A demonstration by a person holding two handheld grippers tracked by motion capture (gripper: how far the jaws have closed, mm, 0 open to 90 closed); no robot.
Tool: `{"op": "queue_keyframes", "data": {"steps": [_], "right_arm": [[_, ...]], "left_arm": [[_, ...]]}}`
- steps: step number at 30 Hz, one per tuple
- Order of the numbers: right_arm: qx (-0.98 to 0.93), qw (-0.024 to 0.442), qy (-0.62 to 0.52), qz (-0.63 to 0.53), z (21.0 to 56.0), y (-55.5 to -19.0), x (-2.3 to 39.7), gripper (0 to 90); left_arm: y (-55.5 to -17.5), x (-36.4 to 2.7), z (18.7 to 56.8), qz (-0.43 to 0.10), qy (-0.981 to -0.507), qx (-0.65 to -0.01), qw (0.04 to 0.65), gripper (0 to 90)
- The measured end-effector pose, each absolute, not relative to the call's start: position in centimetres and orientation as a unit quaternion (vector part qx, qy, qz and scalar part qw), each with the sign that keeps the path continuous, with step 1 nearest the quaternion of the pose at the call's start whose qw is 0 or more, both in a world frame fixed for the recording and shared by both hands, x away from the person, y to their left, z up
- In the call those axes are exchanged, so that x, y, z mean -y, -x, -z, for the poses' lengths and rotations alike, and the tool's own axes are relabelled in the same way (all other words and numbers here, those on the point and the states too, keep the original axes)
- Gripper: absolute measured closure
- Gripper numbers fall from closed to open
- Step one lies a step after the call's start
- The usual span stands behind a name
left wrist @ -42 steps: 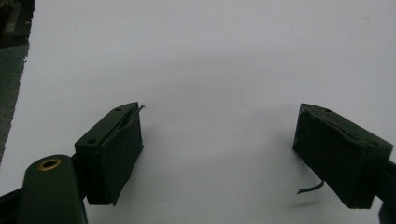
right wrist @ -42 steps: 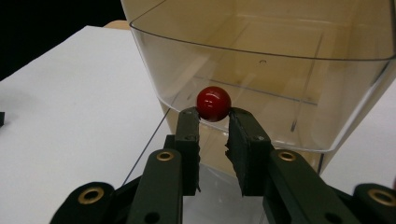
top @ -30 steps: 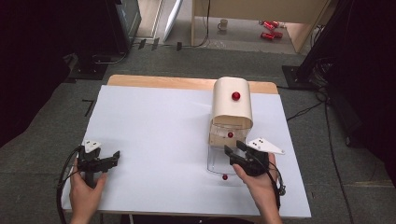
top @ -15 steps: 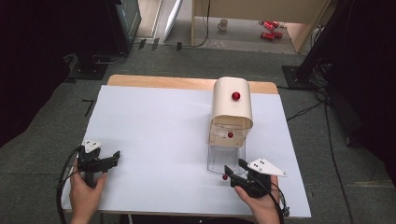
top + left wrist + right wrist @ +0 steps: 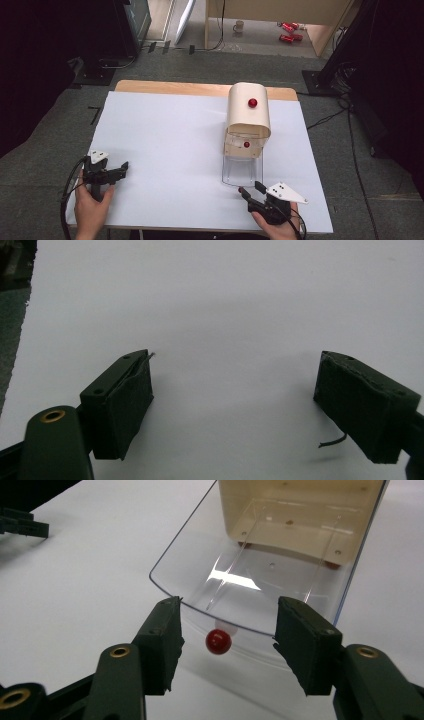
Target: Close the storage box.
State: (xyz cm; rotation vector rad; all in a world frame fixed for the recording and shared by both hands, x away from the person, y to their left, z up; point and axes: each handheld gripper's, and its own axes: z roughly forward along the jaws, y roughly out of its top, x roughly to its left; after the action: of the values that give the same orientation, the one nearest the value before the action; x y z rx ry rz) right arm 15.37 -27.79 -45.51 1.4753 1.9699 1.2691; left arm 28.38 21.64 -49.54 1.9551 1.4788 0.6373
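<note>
1. Red knob (image 5: 218, 641) on the front lip of a clear plastic drawer (image 5: 260, 587) sits between the jaws of the right tongs (image 5: 225, 640), w/ gaps on both sides; no contact visible.
2. Drawer is pulled out toward the person from a cream curved-top box (image 5: 248, 116) at mid-right of the counter (image 5: 165, 140). A second red knob (image 5: 253, 103) shows on the box top.
3. Right tongs have just been closing; they stand part-open, knob between them but not clamped.
4. Left tongs (image 5: 235, 390) are open wide, nothing between them, hovering over bare white surface at the near-left corner, well apart from the box.
5. Step in hand, judged: pinch the knob. Advise centring pads on the ball, closing evenly, then moving straight along the drawer axis; a skewed pull may bind the drawer or shift the box.
6. Surface: white sheet over a wood top, clean. Room: grey carpet, dark surrounds, red cans (image 5: 287, 31) and a mug (image 5: 240, 25) on the floor beyond.
</note>
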Motion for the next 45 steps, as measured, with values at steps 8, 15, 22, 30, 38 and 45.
{"op": "queue_keyframes", "data": {"steps": [8, 15, 22, 30, 38, 45], "right_arm": [[-0.703, 0.179, -0.526, -0.444, 46.4, -14.9, 27.7, 52.7], [-0.709, 0.172, -0.522, -0.442, 46.8, -14.9, 27.3, 58.3], [-0.716, 0.164, -0.523, -0.432, 47.7, -15.1, 26.7, 61.0], [-0.716, 0.166, -0.535, -0.417, 48.8, -15.6, 26.5, 63.3], [-0.713, 0.167, -0.545, -0.408, 49.3, -16.0, 25.9, 69.3], [-0.710, 0.164, -0.550, -0.407, 49.4, -16.1, 25.8, 72.2]], "left_arm": [[-28.4, -21.6, 49.5, -0.240, -0.736, -0.557, 0.300, 15.6], [-28.4, -21.6, 49.5, -0.240, -0.736, -0.557, 0.300, 15.6], [-28.4, -21.6, 49.5, -0.240, -0.736, -0.557, 0.300, 15.6], [-28.4, -21.6, 49.5, -0.240, -0.736, -0.557, 0.300, 15.6], [-28.4, -21.6, 49.6, -0.240, -0.736, -0.557, 0.300, 15.6], [-28.4, -21.6, 49.6, -0.240, -0.736, -0.557, 0.300, 15.6]]}}
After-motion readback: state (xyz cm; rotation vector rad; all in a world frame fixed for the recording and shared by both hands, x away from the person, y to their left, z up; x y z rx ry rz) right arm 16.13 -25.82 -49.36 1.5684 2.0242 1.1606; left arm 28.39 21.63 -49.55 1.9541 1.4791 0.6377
